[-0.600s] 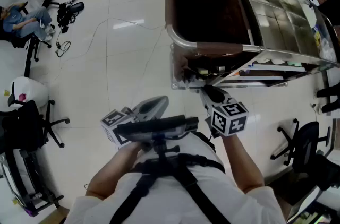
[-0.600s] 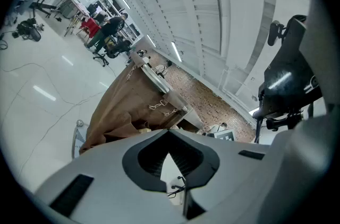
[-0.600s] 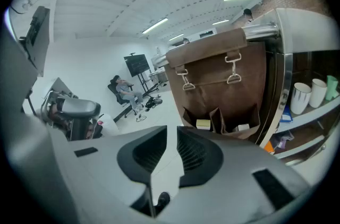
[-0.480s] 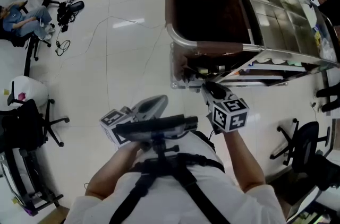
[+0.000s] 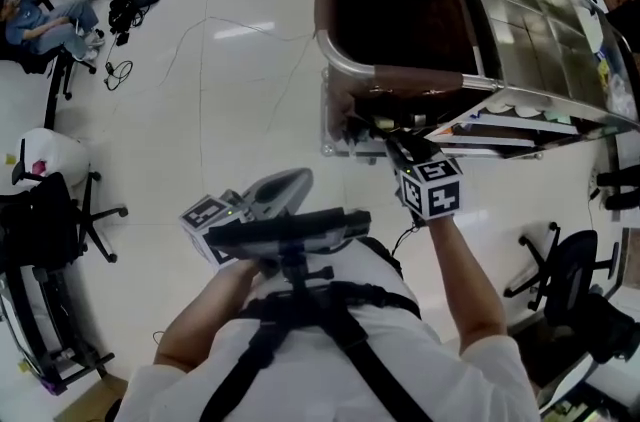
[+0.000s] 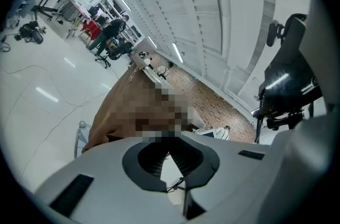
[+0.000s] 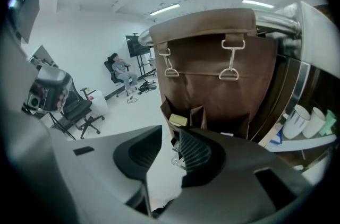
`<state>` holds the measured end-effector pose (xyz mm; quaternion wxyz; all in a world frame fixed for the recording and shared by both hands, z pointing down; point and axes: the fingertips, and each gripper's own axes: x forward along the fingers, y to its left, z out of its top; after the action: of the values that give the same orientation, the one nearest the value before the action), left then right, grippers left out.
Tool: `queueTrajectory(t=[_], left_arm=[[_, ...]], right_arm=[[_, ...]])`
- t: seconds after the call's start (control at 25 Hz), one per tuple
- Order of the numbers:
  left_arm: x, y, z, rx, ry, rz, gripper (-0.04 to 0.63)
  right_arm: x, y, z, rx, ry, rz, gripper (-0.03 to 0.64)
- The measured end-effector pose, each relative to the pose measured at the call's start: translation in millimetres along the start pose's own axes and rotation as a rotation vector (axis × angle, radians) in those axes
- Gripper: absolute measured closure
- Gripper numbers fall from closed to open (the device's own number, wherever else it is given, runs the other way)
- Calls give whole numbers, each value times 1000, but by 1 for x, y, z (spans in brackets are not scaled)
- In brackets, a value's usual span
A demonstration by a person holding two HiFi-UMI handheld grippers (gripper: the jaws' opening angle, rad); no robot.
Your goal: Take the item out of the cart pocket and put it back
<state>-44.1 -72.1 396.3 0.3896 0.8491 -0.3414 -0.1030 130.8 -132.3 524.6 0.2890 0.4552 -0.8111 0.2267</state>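
Only the top of the yellowish item [image 7: 178, 120] pokes out of the cart pocket [image 7: 187, 110], the rest sunk inside and too small to name, while the cart [image 5: 345, 70] itself runs off the right edge of the head view.

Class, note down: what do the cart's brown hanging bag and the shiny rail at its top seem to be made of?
Brown hanging bag: probably matte fabric or canvas; dull surface, soft folds, sewn pockets. Rail: polished metal, likely steel; bright reflections along a tube.
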Motion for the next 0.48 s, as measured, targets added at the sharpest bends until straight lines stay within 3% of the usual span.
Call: queueTrajectory(t=[0.2,0.48], left_arm=[[-3,1,-1,3,-1,5,600],[-6,2,2,7,-16,16,600]], right_arm=[[12,-10,2,-95,33,-25,488],[27,-7,11,-308,46,-59,463]])
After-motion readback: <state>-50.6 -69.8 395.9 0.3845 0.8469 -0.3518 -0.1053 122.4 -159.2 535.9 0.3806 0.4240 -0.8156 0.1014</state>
